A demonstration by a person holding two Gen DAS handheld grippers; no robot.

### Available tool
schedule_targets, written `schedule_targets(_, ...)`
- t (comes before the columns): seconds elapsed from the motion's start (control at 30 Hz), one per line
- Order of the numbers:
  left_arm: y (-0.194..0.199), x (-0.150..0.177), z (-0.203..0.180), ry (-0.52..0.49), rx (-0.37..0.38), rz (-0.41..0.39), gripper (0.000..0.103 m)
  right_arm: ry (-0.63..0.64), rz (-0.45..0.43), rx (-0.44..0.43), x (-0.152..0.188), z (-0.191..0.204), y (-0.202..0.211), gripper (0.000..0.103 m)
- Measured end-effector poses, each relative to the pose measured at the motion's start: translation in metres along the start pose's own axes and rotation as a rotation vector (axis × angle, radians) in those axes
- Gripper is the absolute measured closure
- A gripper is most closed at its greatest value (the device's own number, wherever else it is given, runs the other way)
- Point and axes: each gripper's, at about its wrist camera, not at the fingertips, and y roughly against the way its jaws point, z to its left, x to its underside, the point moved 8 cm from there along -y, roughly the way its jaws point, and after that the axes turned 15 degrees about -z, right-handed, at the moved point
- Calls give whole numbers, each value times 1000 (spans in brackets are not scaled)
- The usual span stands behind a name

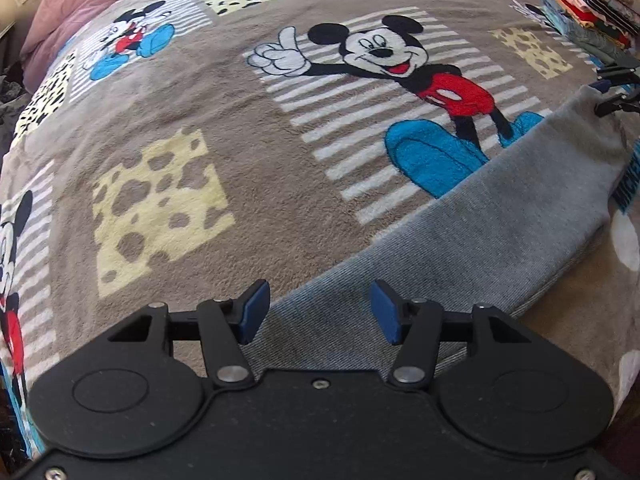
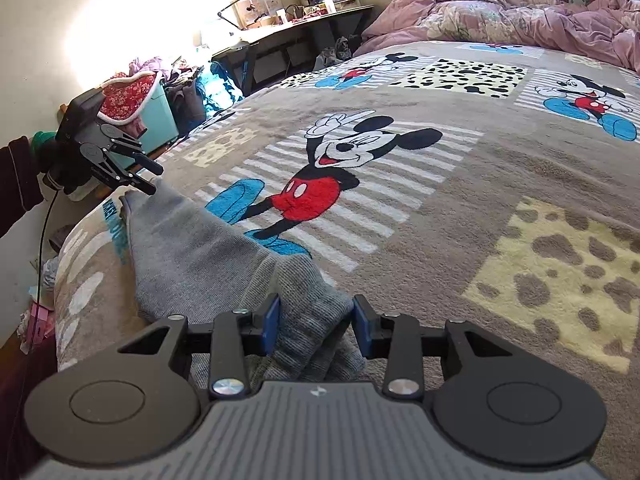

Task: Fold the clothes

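Grey garment [image 2: 192,248] lying lengthwise across cartoon blanket [image 2: 460,200] near its edge, right gripper [image 2: 314,322] pinching garment's bunched end, left gripper [image 1: 316,310] hovering spread above opposite end

Bed [image 2: 460,168] with cartoon blanket, pink duvet [image 2: 520,20], cluttered desk [image 2: 304,20] by sunlit wall [image 2: 120,12], teal bin [image 2: 162,116].

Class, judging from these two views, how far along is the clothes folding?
Done: a stack of folded clothes sits on the cartoon-mouse fleece blanket. In hand: the grey knit garment lies stretched; the right claw grips its bunched end, the left claw hangs open over the other end. Left: no fold made in it yet.
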Motion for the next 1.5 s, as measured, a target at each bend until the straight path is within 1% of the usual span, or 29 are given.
schedule_targets(0.07, -7, 0, 0, -11, 24, 38, 48, -4, -3, -2, 0, -1, -2, 63)
schedule_targets(0.13, -14, 1, 2, -12, 35, 71, 48, 2, -14, 23, 0, -3, -3, 61)
schedule_targets(0.2, -20, 1, 1, -33, 46, 92, 48, -5, -20, 27, 2, -4, -6, 61)
schedule_targets(0.27, -22, 1, -2, -57, 55, 106, 60, -9, -23, 23, 3, -3, -8, 61)
schedule_targets(0.3, -23, 0, -4, -78, 53, 111, 70, -8, -25, 20, 4, -3, -9, 61)
schedule_targets(0.33, -24, -1, -6, -99, 46, 115, 76, -3, -29, 18, 3, -2, -10, 62)
schedule_targets(0.37, -23, -2, -8, -116, 39, 115, 80, 3, -34, 16, 2, -1, -10, 63)
schedule_targets(0.4, -22, -3, -9, -128, 31, 110, 90, 8, -37, 12, 2, 0, -10, 64)
schedule_targets(0.43, -20, -5, -10, -139, 19, 101, 94, 16, -42, 10, 1, 1, -9, 65)
schedule_targets(0.5, -15, -6, -13, -162, 0, 87, 97, 37, -53, 9, -1, 4, -6, 66)
schedule_targets(0.57, -8, -7, -18, -182, -20, 67, 98, 61, -64, 13, -3, 8, -4, 67)
schedule_targets(0.7, 12, -10, -26, -204, -61, 2, 99, 100, -91, 18, -7, 16, 5, 70)
schedule_targets(0.83, 37, -13, -37, -220, -102, -68, 99, 164, -113, 20, -12, 30, 15, 70)
schedule_targets(1.0, 66, -9, -56, -229, -148, -140, 99, 225, -138, 25, -13, 47, 30, 70)
schedule_targets(1.27, 103, 18, -81, -214, -221, -216, 99, 318, -158, 40, -1, 77, 57, 72)
schedule_targets(1.5, 118, 50, -101, -183, -257, -234, 99, 395, -145, 48, 20, 102, 78, 72)
